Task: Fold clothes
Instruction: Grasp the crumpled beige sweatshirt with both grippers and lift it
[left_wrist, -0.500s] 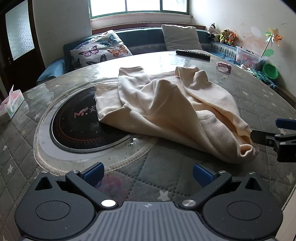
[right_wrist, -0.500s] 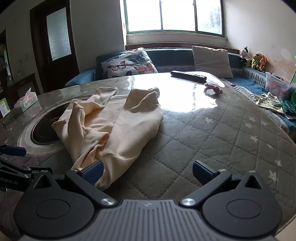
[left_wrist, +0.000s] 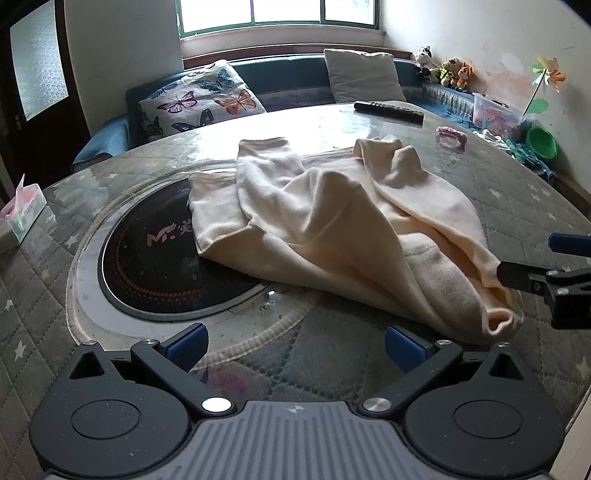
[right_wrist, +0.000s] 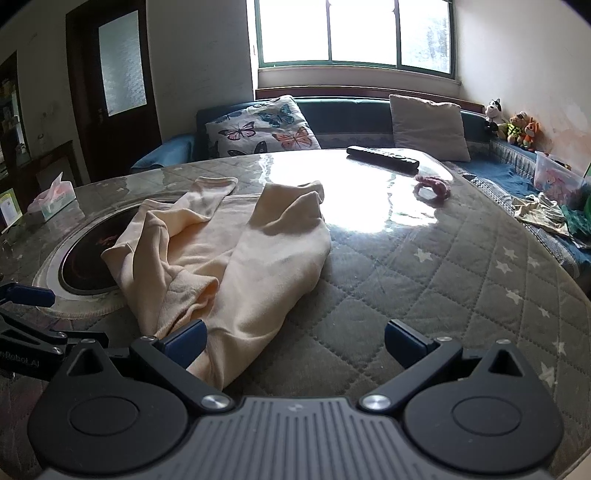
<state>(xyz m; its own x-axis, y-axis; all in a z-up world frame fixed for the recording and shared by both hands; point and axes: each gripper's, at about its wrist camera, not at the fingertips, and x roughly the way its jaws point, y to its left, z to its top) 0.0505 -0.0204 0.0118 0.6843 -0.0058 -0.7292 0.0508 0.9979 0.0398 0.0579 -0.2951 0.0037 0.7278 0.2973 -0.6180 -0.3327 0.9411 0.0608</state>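
A cream-coloured garment (left_wrist: 332, 229) lies crumpled on a round table (left_wrist: 110, 177), partly over the table's black hotplate (left_wrist: 155, 254). In the right wrist view the same cream garment (right_wrist: 229, 266) reaches down to the near table edge. My left gripper (left_wrist: 295, 341) hovers open over the near rim of the table, short of the cloth, with nothing between its fingers. My right gripper (right_wrist: 295, 339) is open too; its left finger (right_wrist: 184, 339) stands over the garment's near hem, without pinching it. The right gripper's fingers (left_wrist: 524, 275) show at the right edge of the left wrist view, beside the garment's rolled end.
A black remote (left_wrist: 388, 109) and a pink hair tie (left_wrist: 452, 137) lie on the far side of the table. A tissue box (left_wrist: 22, 214) sits at the left rim. Behind stands a blue sofa with a butterfly cushion (left_wrist: 201, 99); clothes and toys (right_wrist: 546, 206) lie to the right.
Both grippers have edged slightly forward towards the garment. The garment itself has not moved.
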